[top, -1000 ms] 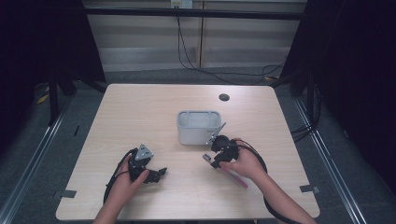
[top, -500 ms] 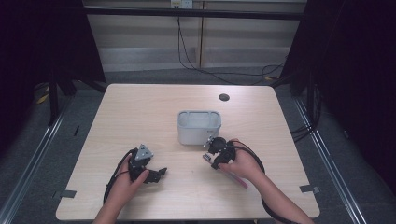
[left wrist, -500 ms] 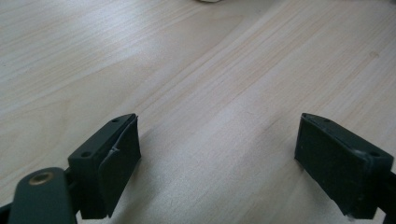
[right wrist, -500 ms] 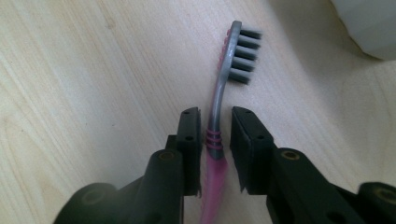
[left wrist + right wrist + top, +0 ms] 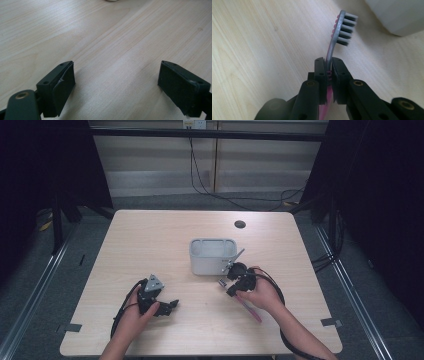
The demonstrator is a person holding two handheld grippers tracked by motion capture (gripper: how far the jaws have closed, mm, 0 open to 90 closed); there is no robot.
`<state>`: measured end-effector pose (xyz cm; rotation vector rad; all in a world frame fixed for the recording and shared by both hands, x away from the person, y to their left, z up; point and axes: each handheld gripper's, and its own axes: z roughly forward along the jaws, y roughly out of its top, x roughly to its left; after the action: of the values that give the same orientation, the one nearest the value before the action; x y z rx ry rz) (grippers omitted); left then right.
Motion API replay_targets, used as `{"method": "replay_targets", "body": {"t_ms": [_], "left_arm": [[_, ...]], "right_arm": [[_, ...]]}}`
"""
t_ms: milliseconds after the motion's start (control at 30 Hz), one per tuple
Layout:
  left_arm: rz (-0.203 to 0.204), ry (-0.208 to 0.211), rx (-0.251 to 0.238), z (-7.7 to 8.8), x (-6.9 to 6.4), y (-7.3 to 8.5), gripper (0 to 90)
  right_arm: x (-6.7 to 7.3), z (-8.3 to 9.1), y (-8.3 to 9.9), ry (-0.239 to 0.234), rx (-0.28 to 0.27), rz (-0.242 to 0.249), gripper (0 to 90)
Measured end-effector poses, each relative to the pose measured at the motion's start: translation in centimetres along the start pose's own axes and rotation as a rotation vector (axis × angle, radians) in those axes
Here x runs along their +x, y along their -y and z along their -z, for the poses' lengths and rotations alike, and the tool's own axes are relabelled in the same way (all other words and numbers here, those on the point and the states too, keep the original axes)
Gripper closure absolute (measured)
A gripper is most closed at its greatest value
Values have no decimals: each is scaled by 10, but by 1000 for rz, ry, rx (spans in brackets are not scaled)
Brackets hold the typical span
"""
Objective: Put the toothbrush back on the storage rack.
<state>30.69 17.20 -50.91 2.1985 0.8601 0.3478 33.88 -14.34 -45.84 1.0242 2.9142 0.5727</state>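
Note:
A toothbrush [image 5: 343,27] with a grey head and a pink handle [image 5: 250,310] lies in front of a grey container [image 5: 213,241], its bristled head pointing toward it. My right gripper [image 5: 328,62] is shut on the toothbrush's neck just below the head. Its jaws have just been closing with the brush between them. In the high view the right gripper [image 5: 231,289] sits at the container's front right corner. My left gripper [image 5: 172,306] rests on the table at the front left. Its pads [image 5: 66,85] stand wide apart over bare wood, holding nothing.
The wooden table [image 5: 150,240] has a dark round hole [image 5: 240,224] near its far edge. The container's wall [image 5: 397,15] stands close beyond the brush head. Cables trail from both grippers toward the near edge. Dark curtains and a metal frame surround the table.
The right hand has shifted slightly beside the container, staying over the toothbrush. The left hand and its gripper have not moved.

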Motion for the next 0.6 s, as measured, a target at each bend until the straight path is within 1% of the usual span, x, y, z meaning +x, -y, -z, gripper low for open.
{"method": "replay_targets", "body": {"t_ms": [67, 100, 133, 167, 200, 267, 300, 333, 433, 467, 600], "left_arm": [[0, 0, 0, 0, 0, 0, 137], [0, 0, 0, 0, 0, 0, 137], [-1, -1, 0, 0, 0, 0, 137], [-1, -1, 0, 0, 0, 0, 137], [0, -1, 0, 0, 0, 0, 137], [-1, -1, -1, 0, 0, 0, 137], [-1, -1, -1, 0, 0, 0, 137], [0, -1, 0, 0, 0, 0, 137], [-1, 0, -1, 0, 0, 0, 137], [-2, -1, -1, 0, 0, 0, 137], [-1, 0, 0, 0, 0, 0, 137]], "right_arm": [[-2, 4, 0, -6, -15, -16, 837], [-2, 4, 0, -6, -15, -16, 837], [-3, 8, 0, -8, -34, -19, 837], [-3, 8, 0, -8, -34, -19, 837], [-4, 12, 1, -13, -53, -24, 838], [-4, 15, 1, -16, -68, -34, 838], [-4, 15, 1, -16, -68, -34, 838], [-6, 18, 2, -20, -86, -35, 838], [-6, 22, 1, -26, -96, -40, 838], [-7, 26, 1, -23, -112, -38, 838], [-7, 35, 1, -30, -146, -45, 838]]}}
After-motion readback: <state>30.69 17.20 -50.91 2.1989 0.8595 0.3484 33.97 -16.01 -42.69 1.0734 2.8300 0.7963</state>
